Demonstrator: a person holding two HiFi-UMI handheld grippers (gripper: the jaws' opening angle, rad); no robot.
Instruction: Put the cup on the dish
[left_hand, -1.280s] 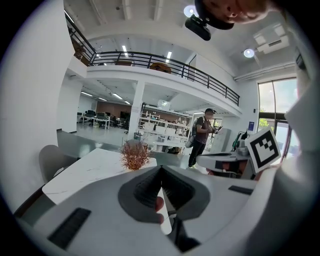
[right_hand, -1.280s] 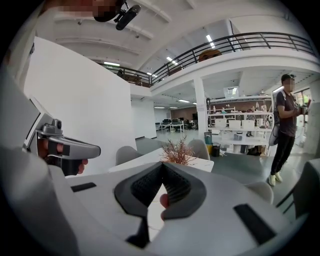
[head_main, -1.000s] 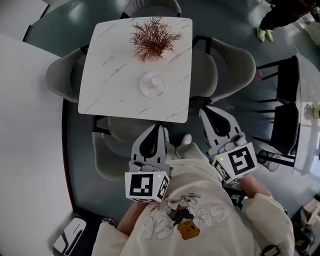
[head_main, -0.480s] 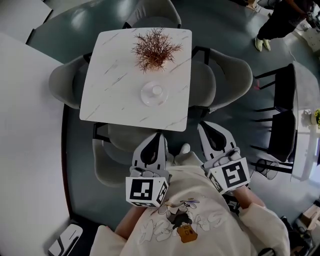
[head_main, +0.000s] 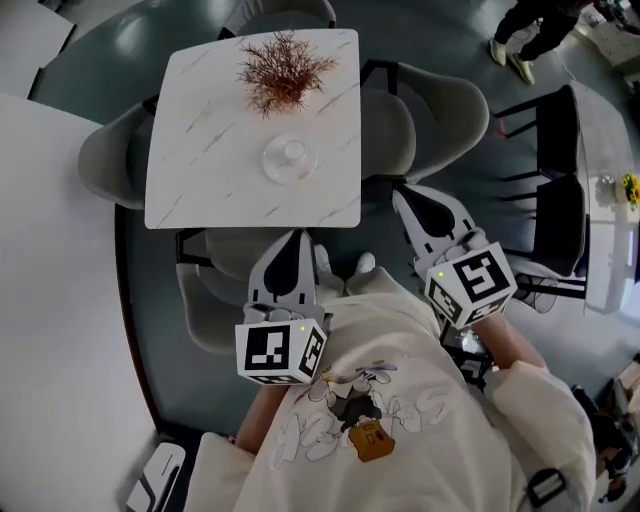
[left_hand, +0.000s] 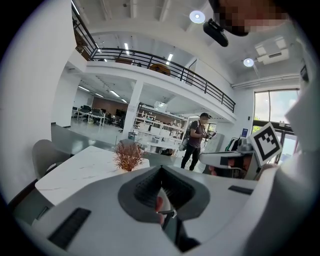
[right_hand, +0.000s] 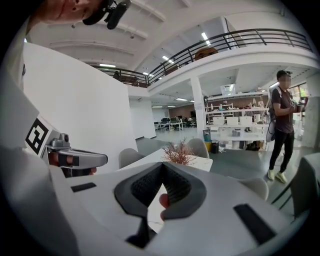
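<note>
The table (head_main: 200, 190) has slid toward the upper left of the head view, and both grippers sit higher in it. The cup (head_main: 292, 151) stands on the dish (head_main: 271, 168) mid-table, below the plant (head_main: 283, 70). The left gripper (head_main: 298, 240) and right gripper (head_main: 404, 196), lower centre, are clenched and empty, well apart from the cup.

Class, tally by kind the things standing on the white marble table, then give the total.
Dried plant: 1
Dish: 1
Cup: 1
Total: 3
</note>
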